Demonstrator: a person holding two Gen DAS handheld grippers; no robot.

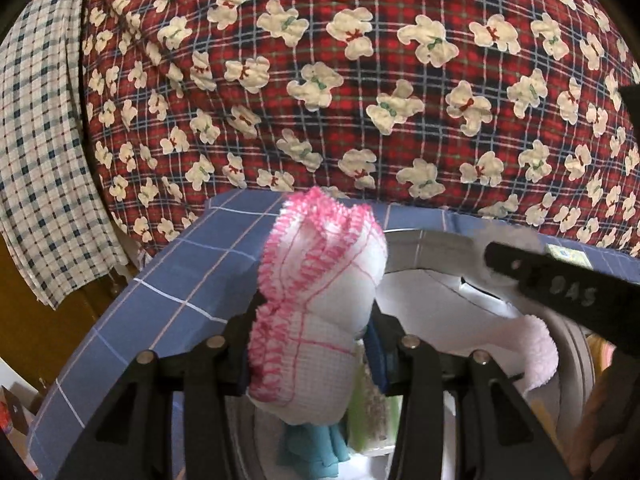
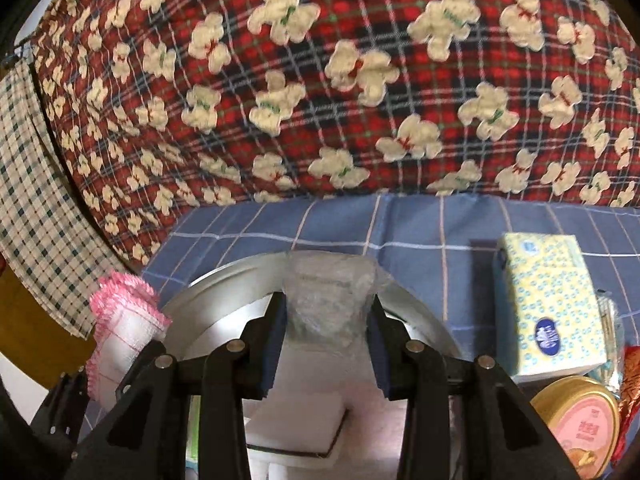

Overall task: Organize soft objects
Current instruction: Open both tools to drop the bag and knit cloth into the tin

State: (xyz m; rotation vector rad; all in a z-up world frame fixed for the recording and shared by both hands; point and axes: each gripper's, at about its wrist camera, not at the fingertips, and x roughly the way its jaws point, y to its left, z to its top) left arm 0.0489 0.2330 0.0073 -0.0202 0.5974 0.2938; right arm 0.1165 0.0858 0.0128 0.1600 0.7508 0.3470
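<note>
The left gripper [image 1: 316,344] is clamped on a white cloth [image 1: 320,280] with pink stitched edging, which stands up between the jaws at the centre of the left view, its long axis running up the frame. The right gripper [image 2: 326,344] is closed on a crumpled clear plastic wrap [image 2: 330,296], held at the centre of its own view. Both bundles hang over a round metal basin [image 2: 208,300] that sits on a blue checked tablecloth [image 2: 400,224]; the basin lies directly below and ahead of both grippers, so the coming move is likely a short drop or lowering rather than a reach. In the right view the cloth shows at lower left, just beside the basin's rim, so the two grippers are close together. A tissue pack [image 2: 548,304] stands at the right, apart from the basin.
</note>
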